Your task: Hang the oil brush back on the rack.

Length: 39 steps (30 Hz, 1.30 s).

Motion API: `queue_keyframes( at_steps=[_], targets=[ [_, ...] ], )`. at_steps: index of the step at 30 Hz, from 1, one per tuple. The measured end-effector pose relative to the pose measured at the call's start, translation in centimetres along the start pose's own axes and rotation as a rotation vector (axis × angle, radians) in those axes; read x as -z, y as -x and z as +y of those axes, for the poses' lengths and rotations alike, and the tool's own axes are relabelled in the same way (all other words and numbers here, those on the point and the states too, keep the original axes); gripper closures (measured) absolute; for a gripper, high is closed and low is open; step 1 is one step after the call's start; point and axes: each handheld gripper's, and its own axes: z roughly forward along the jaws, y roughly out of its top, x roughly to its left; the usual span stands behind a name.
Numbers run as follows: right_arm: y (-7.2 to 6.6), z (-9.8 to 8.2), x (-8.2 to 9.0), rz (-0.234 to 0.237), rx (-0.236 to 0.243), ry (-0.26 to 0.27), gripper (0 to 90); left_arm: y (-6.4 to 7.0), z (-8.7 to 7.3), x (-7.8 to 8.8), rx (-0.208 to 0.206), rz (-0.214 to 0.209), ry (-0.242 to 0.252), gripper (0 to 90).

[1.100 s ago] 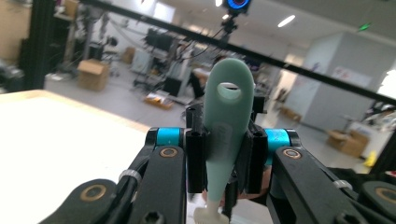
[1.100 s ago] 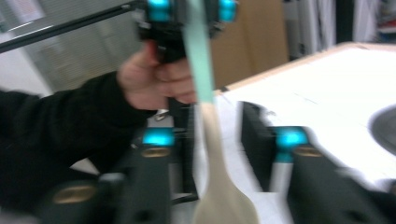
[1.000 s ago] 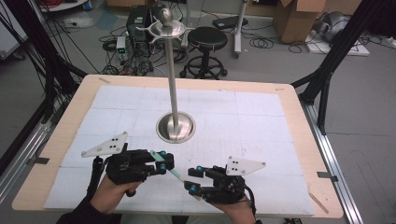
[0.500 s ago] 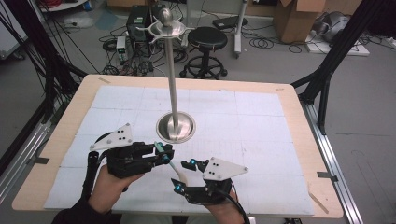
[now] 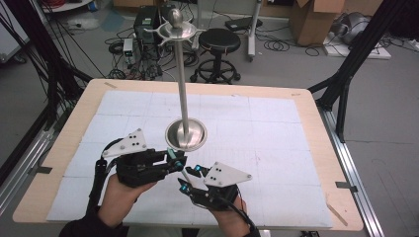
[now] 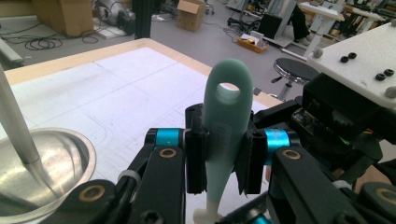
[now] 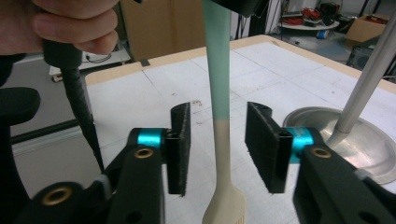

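I clamp the left gripper [image 6: 223,161] on the brush [image 6: 223,135] handle, lower centre of frame. Right gripper [image 7: 218,147] fingers, just closing, straddle its neck untouched, ready for handover near the stand [image 5: 186,134].
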Motion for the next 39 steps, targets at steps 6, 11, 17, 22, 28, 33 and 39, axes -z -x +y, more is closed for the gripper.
queue_keyframes(
  at_steps=[6, 11, 17, 22, 28, 33, 39],
  targets=[
    [-0.2, 0.0, -0.4, -0.038, 0.002, -0.011, 68.6, 0.2, 0.0, -0.2, 0.025, 0.011, 0.008, 76.0],
    [-0.3, 0.0, -0.5, -0.053, 0.002, -0.007, 73.1, 0.2, 0.0, -0.3, 0.036, 0.016, 0.009, 76.1],
    [-0.5, -0.1, -0.3, -0.061, 0.009, 0.006, 81.2, 0.2, 0.0, -0.3, 0.040, 0.015, 0.014, 76.0],
    [-0.6, -0.1, -0.3, -0.051, 0.016, 0.012, 82.4, 0.2, -0.1, -0.3, 0.049, 0.002, 0.027, 75.8],
    [-0.7, -0.1, -0.1, -0.024, 0.008, 0.021, 83.1, -0.2, -0.4, 0.0, 0.053, -0.036, 0.063, 75.0],
    [-0.4, 0.0, 0.2, 0.029, -0.031, 0.050, 83.4, -1.0, -0.6, 0.5, 0.063, -0.115, 0.152, 60.2],
    [0.3, 0.0, 0.8, 0.218, -0.087, 0.119, 83.3, -1.9, -0.6, 1.1, 0.072, -0.318, 0.226, 50.9]
  ],
)
